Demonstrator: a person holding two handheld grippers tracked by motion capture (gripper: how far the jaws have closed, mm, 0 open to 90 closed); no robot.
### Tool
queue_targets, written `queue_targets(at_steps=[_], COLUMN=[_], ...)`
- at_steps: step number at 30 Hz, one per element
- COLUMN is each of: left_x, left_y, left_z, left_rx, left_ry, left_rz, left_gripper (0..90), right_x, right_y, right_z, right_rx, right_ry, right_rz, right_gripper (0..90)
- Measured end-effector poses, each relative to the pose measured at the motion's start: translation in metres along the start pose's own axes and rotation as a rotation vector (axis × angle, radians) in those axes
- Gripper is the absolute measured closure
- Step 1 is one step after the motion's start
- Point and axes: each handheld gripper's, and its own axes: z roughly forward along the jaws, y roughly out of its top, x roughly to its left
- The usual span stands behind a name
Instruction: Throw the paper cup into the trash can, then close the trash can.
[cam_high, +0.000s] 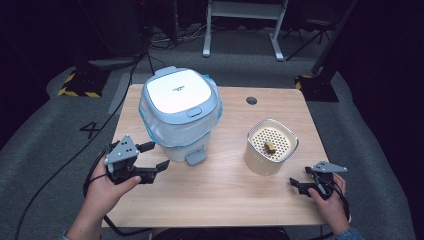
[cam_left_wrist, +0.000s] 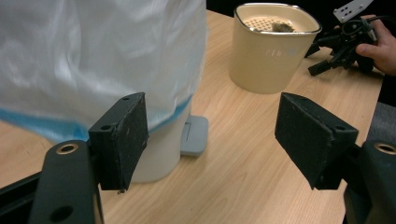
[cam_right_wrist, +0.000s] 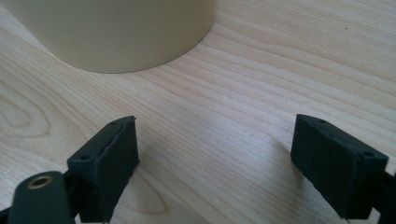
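Note:
A white pedal bin (cam_high: 180, 112) with a pale blue lid, shut, and a plastic liner stands on the left half of the wooden table (cam_high: 225, 195). Its grey pedal (cam_high: 196, 158) faces me. My left gripper (cam_high: 157, 155) is low beside the bin's front left, open, with nothing between its jaws. In the left gripper view the gripper (cam_left_wrist: 217, 140) points past the bin (cam_left_wrist: 102, 60) and its pedal (cam_left_wrist: 194, 135). A cream container (cam_high: 270, 146) with a perforated insert holds a small brown piece (cam_high: 269, 146). My right gripper (cam_high: 299, 180) rests open on the table just right of it.
The right gripper view looks along the wood at the cream container's base (cam_right_wrist: 116, 32), with my gripper (cam_right_wrist: 215, 168) a short way from it. A round cable hole (cam_high: 251, 100) sits at the table's far edge. Cables and desk legs lie on the floor beyond.

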Motion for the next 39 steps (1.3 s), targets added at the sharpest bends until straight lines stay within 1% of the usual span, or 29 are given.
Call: queue_targets(at_steps=[1,4,6,8,9,15,18,19,22,24,26,28,31,34,39], left_x=[0.000,0.001,0.003,0.004,0.005,0.008,0.011,0.012,0.016,0.019,0.021,0.021,0.022,0.023,0.024], left_y=[-0.005,-0.018,-0.026,-0.033,-0.037,-0.052,-0.062,-0.065,-0.077,-0.084,-0.090,-0.096,-0.103,-0.110,-0.119], left_z=[0.001,0.004,0.007,0.011,0.013,0.021,0.025,0.026,0.032,0.035,0.038,0.040,0.042,0.046,0.052], left_rx=[0.006,0.019,0.023,0.036,0.050,0.084,0.101,0.112,0.136,0.153,0.169,0.186,0.212,0.240,0.288], left_ry=[0.001,0.006,0.008,0.014,0.016,0.025,0.034,0.036,0.040,0.046,0.052,0.059,0.067,0.083,0.118], left_rz=[-0.011,-0.023,-0.046,-0.063,-0.065,-0.083,-0.102,-0.101,-0.128,-0.134,-0.136,-0.128,-0.135,-0.140,-0.130], left_gripper=[26.3,26.1,26.1,26.1,26.1,26.0,26.0,26.0,26.1,26.1,26.1,26.1,25.9,25.7,23.8], right_x=[0.000,0.000,0.000,0.000,0.000,0.000,0.000,0.000,0.000,0.000,0.000,0.000,0.000,0.000,0.000], right_y=[0.000,0.000,0.000,0.000,0.000,0.000,0.000,0.000,0.000,0.000,0.000,0.000,0.000,0.000,0.000], right_z=[0.000,0.000,0.000,0.000,0.000,0.000,0.000,0.000,0.000,0.000,0.000,0.000,0.000,0.000,0.000], right_rx=[0.000,0.000,0.000,0.000,0.000,0.000,0.000,0.000,0.000,0.000,0.000,0.000,0.000,0.000,0.000], right_ry=[0.000,0.000,0.000,0.000,0.000,0.000,0.000,0.000,0.000,0.000,0.000,0.000,0.000,0.000,0.000], right_rz=[0.000,0.000,0.000,0.000,0.000,0.000,0.000,0.000,0.000,0.000,0.000,0.000,0.000,0.000,0.000], right_gripper=[15.1,15.1,15.1,15.1,15.1,15.1,15.1,15.1,15.1,15.1,15.1,15.1,15.1,15.1,15.1])
